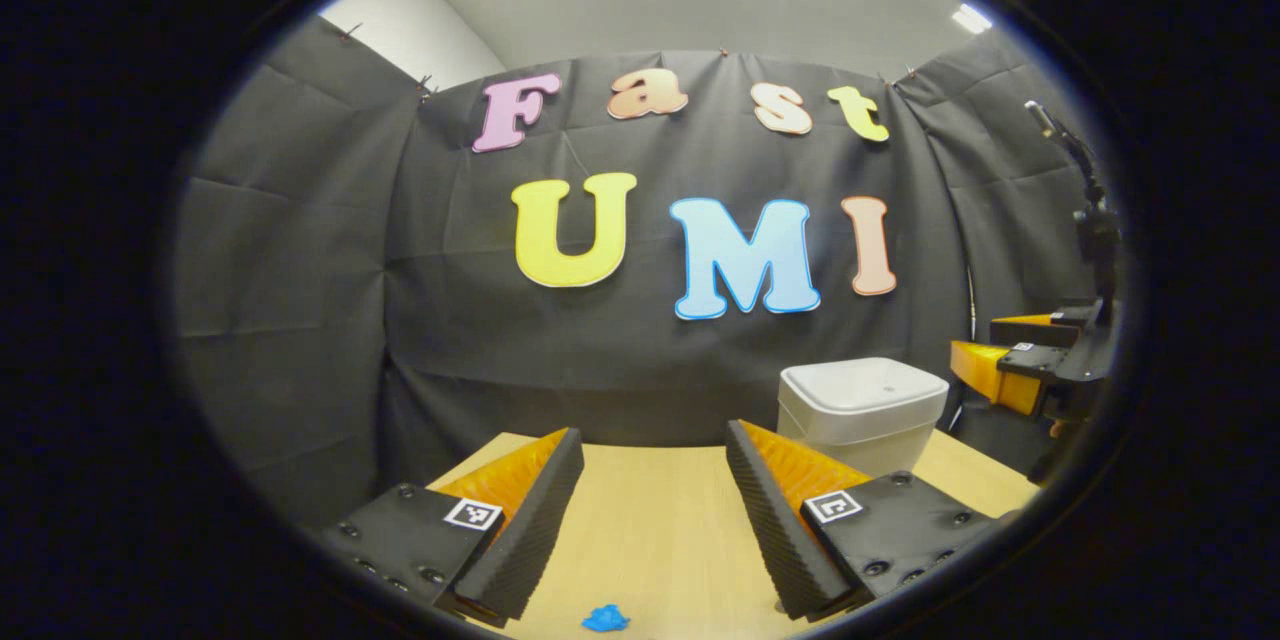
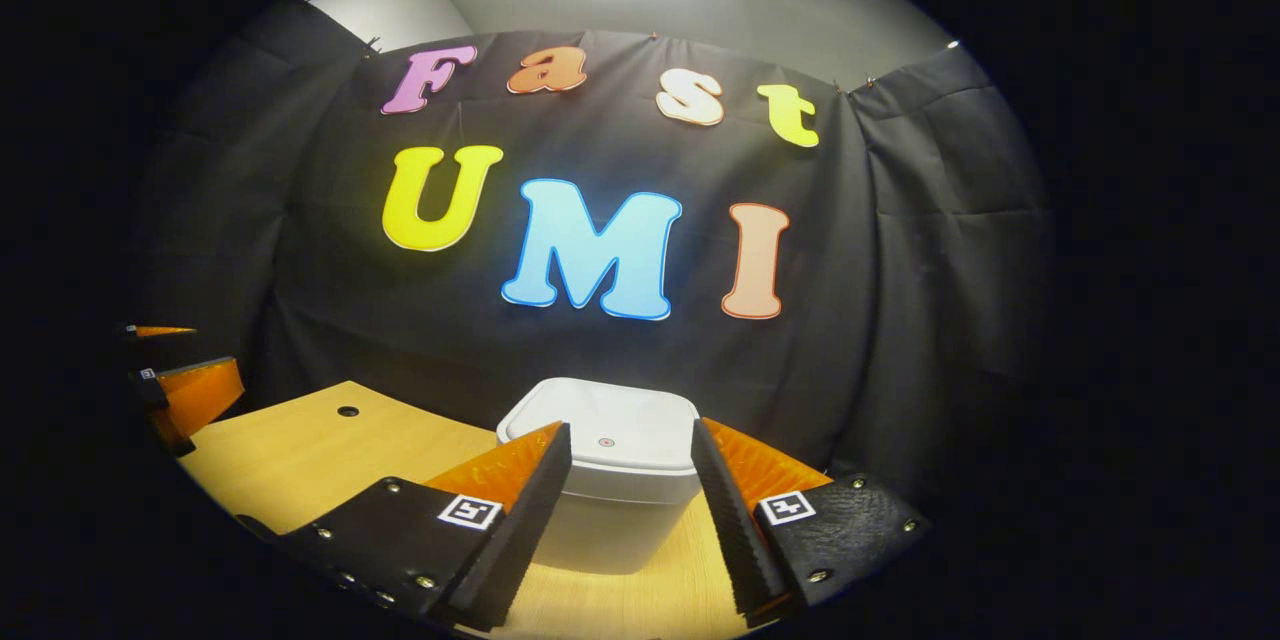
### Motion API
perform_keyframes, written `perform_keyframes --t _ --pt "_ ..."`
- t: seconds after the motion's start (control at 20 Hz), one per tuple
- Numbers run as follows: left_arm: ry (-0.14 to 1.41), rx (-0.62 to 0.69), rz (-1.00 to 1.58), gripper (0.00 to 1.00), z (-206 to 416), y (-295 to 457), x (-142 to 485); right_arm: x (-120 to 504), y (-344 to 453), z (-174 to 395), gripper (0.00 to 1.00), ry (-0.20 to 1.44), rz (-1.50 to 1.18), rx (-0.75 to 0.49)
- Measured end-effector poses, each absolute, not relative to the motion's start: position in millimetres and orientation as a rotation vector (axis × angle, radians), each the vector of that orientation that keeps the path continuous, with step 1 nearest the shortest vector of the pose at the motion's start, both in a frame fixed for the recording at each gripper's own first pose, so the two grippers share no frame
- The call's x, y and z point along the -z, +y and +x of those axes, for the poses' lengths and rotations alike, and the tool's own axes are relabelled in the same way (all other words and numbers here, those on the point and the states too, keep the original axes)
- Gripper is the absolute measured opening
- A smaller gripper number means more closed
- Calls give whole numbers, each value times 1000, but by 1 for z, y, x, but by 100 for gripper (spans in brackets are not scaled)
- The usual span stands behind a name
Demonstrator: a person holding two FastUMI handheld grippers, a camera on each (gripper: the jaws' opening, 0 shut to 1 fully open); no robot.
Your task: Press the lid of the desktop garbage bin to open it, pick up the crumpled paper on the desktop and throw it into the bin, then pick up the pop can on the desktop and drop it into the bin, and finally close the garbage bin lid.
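The white desktop bin (image 2: 610,510) stands with its lid (image 2: 610,430) down, straight ahead of my right gripper (image 2: 630,435), which is open with a finger on either side of the bin's near top edge, apart from it. In the left gripper view the same bin (image 1: 860,410) is at the back right of the table. My left gripper (image 1: 652,440) is open over bare wood with nothing between its fingers. A small blue crumpled lump (image 1: 605,618), likely the paper, lies on the table just below and between those fingers.
The wooden table (image 1: 660,520) ends at the black cloth wall behind the bin. A small round hole (image 2: 347,411) marks the tabletop at left. The other gripper (image 1: 1030,365) hangs right of the bin; in the right gripper view the left gripper (image 2: 190,390) sits far left.
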State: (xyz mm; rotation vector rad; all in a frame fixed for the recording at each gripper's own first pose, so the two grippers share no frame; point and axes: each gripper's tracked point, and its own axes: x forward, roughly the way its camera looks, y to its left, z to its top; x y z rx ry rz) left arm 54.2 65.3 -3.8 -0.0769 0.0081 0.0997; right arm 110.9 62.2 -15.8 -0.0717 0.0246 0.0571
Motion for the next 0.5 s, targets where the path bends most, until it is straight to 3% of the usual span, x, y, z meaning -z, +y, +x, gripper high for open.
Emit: perform_keyframes --t 0.2,0.25,0.3,0.45,0.5 --pt "13 -94 -78 100 59 74 8 17 67 124 56 36 -41 -56" --pt "15 -92 -77 100 61 75 9 21 71 128 44 44 -31 -69" --pt "19 -91 -76 100 61 76 11 23 70 135 40 52 -27 -65" --pt "22 -99 -80 100 62 85 14 28 71 142 38 71 -40 -33" --pt "20 -100 -82 100 62 86 14 31 73 146 1 67 -20 -34"
